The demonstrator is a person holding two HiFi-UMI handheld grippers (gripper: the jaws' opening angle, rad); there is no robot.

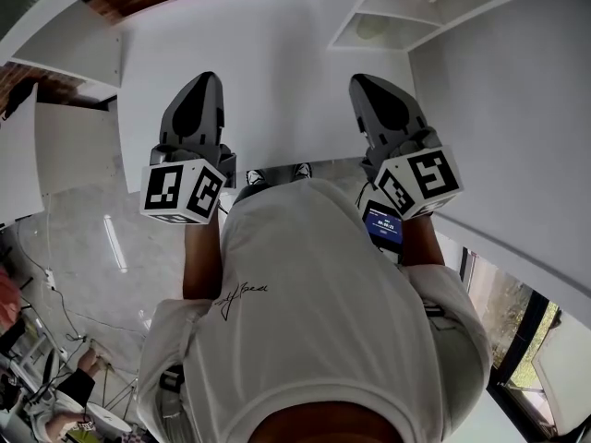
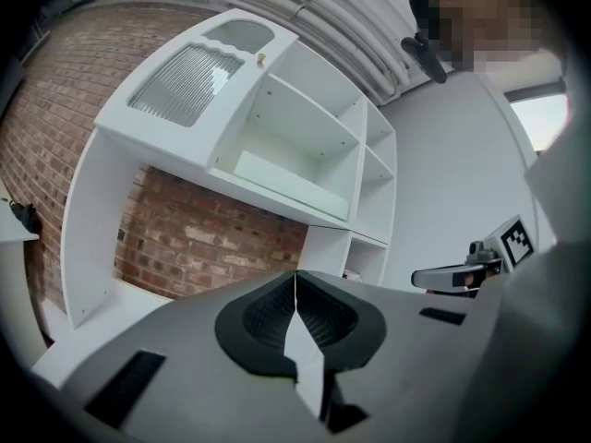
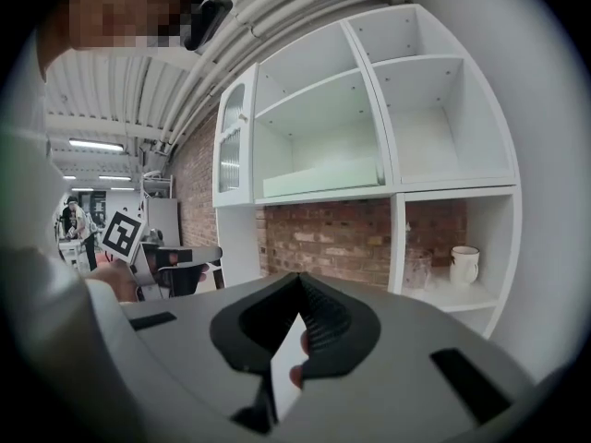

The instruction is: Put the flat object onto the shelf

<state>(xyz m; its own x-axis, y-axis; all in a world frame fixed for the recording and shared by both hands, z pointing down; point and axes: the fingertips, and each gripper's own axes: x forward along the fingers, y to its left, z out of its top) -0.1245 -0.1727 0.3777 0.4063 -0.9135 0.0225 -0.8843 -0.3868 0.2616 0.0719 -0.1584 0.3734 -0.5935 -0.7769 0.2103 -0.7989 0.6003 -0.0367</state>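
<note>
Placement looks finished: a pale green flat board (image 3: 323,178) lies along the floor of the wide middle compartment of the shelf (image 3: 434,127), well apart from both tools. Left gripper (image 2: 295,280) and right gripper (image 3: 298,280) are each clenched tip to tip with nothing between the jaws, side by side above the white table (image 1: 277,81). What is left, I judge, is a tidy retreat. Hold both claws closed and apart from each other. Lower them clear of the shelf edge and the mug (image 3: 464,264) in the lower cubby, leaving the board untouched.
</note>
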